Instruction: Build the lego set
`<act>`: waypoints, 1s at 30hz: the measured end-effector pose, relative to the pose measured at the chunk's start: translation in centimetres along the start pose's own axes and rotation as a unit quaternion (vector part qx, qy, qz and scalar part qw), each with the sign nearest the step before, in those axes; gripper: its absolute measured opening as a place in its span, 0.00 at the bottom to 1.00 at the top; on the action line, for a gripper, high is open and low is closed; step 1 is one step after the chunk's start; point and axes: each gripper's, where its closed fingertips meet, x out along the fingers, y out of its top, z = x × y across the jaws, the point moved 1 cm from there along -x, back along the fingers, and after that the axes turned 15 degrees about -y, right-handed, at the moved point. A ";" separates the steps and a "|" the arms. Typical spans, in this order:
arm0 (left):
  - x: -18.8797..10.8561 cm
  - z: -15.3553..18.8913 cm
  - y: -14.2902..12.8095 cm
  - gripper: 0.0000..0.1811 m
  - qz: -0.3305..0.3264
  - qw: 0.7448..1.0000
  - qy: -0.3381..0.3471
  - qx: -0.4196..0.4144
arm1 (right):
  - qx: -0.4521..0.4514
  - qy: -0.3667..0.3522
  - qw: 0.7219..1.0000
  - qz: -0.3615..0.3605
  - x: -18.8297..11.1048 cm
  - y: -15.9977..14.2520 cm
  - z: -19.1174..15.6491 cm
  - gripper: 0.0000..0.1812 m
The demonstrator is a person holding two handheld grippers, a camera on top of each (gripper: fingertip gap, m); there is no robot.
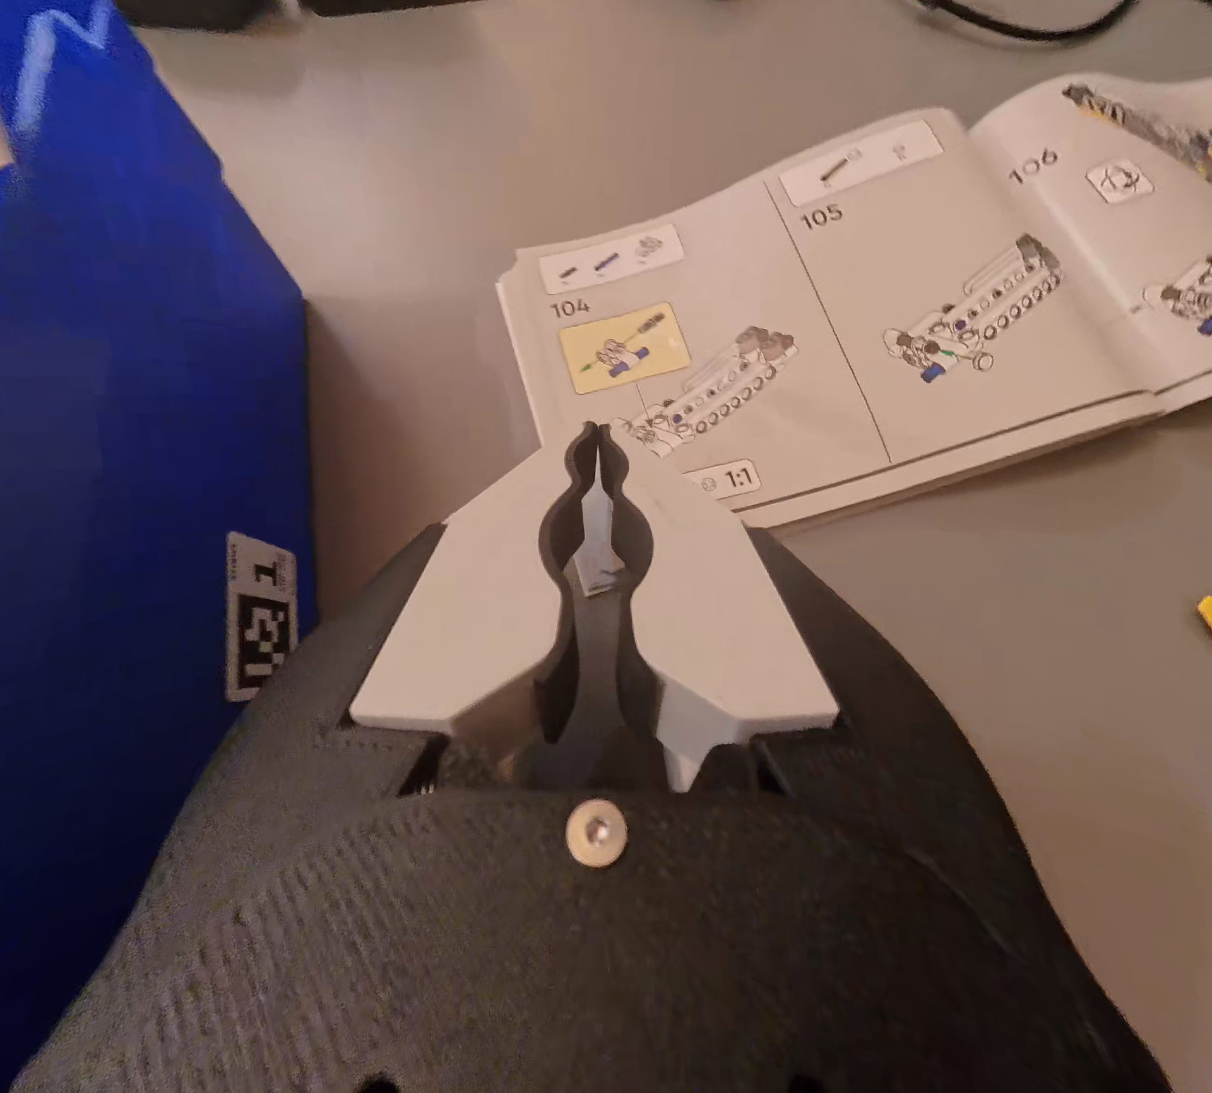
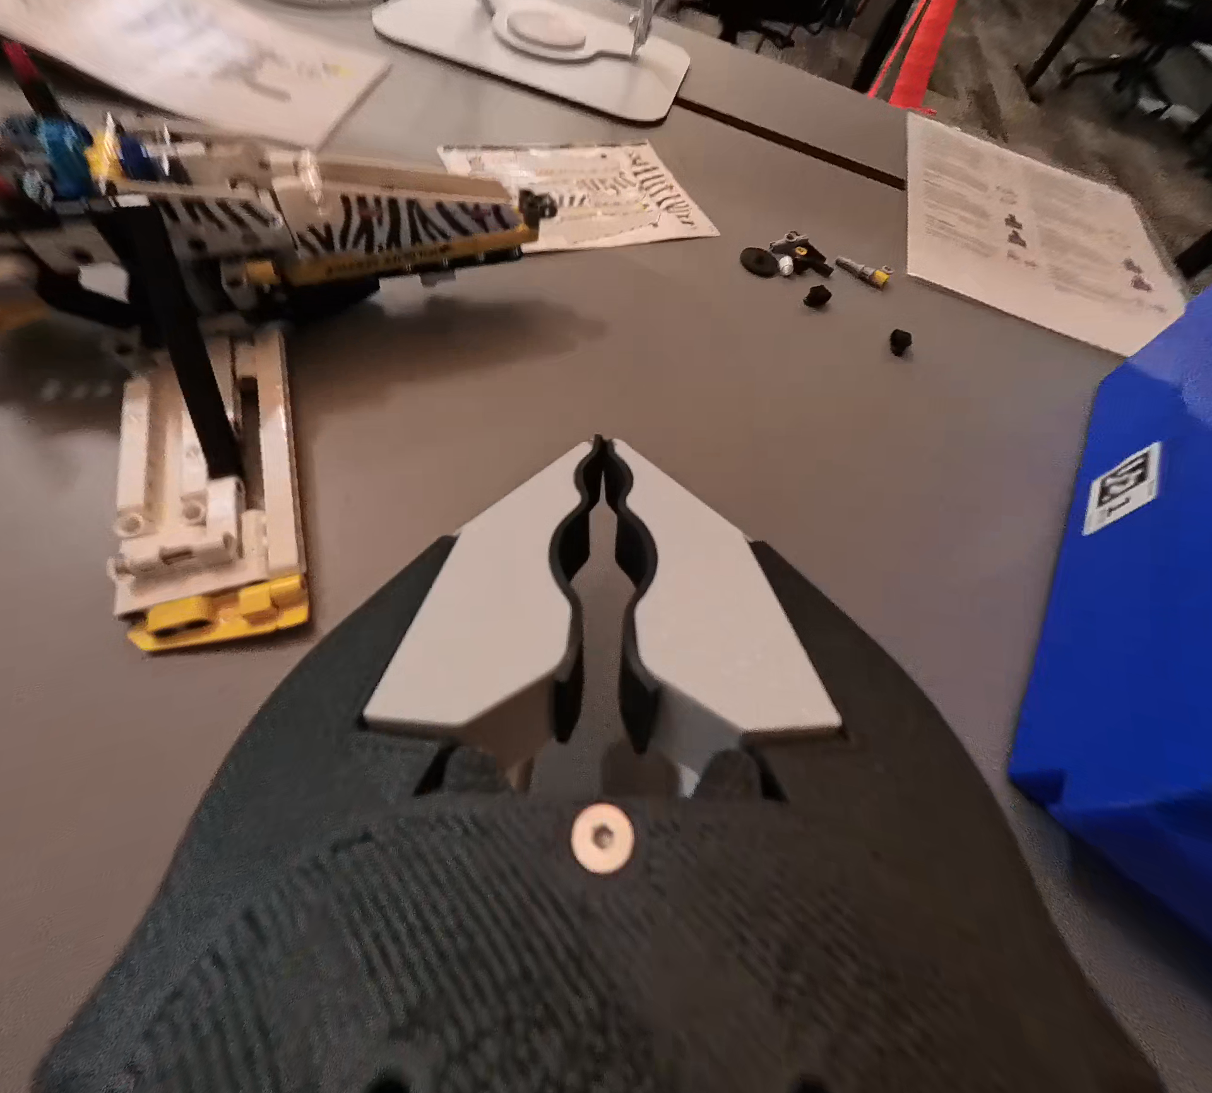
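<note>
Now both clenched empty: left gripper (image 1: 598,428) over instruction booklet (image 1: 852,307), right gripper (image 2: 598,441) nr lego model (image 2: 275,222).

Left gripper (image 1: 598,435) tips pressed together, nothing between, hovering over grey table (image 1: 459,143). Open instruction booklet (image 1: 852,307) at 2 o'clock, blue box (image 1: 131,373) at 9. Small yellow piece (image 1: 1203,628) at 3, frame edge.

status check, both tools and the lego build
Left tool shut, empty, over open booklet. Right tool shut, empty. Lego model untouched, far left. Nothing in between.
</note>
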 end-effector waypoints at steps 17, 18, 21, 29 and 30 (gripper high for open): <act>-0.1 1.6 1.7 0.01 0.066 0.997 -0.025 0.040 | 0.023 0.026 0.995 0.089 -4.4 1.7 -2.0 0.00; -0.2 1.6 1.7 0.01 0.069 0.997 -0.029 0.035 | 0.014 0.029 0.996 0.085 -4.3 1.6 -2.2 0.00; -0.2 1.5 1.7 0.01 0.072 0.996 -0.038 0.024 | -0.021 0.029 0.997 0.066 -3.6 1.1 -3.0 0.00; 0.3 2.0 1.4 0.01 0.051 0.997 -0.044 0.040 | -0.128 -0.002 0.989 0.079 -3.6 0.6 -4.5 0.00; 0.3 2.1 1.3 0.01 0.049 0.997 -0.043 0.043 | -0.142 -0.008 0.987 0.081 -3.5 0.5 -4.7 0.00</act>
